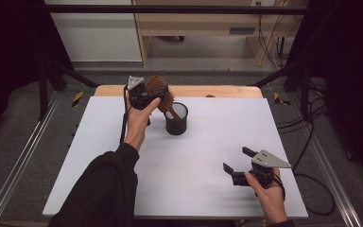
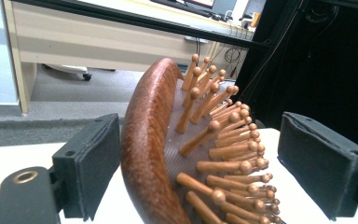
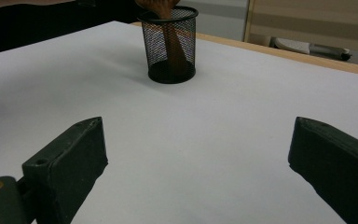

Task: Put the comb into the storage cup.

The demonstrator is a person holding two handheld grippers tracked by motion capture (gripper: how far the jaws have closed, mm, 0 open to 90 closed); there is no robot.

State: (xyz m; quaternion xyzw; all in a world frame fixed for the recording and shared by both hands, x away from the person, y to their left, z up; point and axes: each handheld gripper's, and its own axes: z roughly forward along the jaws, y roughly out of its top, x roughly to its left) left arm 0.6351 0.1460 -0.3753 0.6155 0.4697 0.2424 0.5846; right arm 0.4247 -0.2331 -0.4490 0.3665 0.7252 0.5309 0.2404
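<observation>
My white table top (image 1: 208, 189) carries a black mesh cup (image 1: 176, 119) near its far edge, and the wooden hairbrush (image 1: 160, 92) stands handle-down in that cup. My left gripper (image 2: 200, 163) has its jaws spread around the brush head, the right pad clear of the bristles. My right gripper (image 1: 240, 165) rests released at the near right, well apart from the cup.

My left gripper (image 2: 200, 163) sees the hairbrush (image 2: 168, 154) with its lower part cut off at six o'clock. From my right gripper's view the mesh cup (image 3: 170, 44) veils the brush handle (image 3: 171, 42), and the brush head runs off at twelve o'clock. From above, my left hand (image 1: 139, 118) hides my fingers' pads.
</observation>
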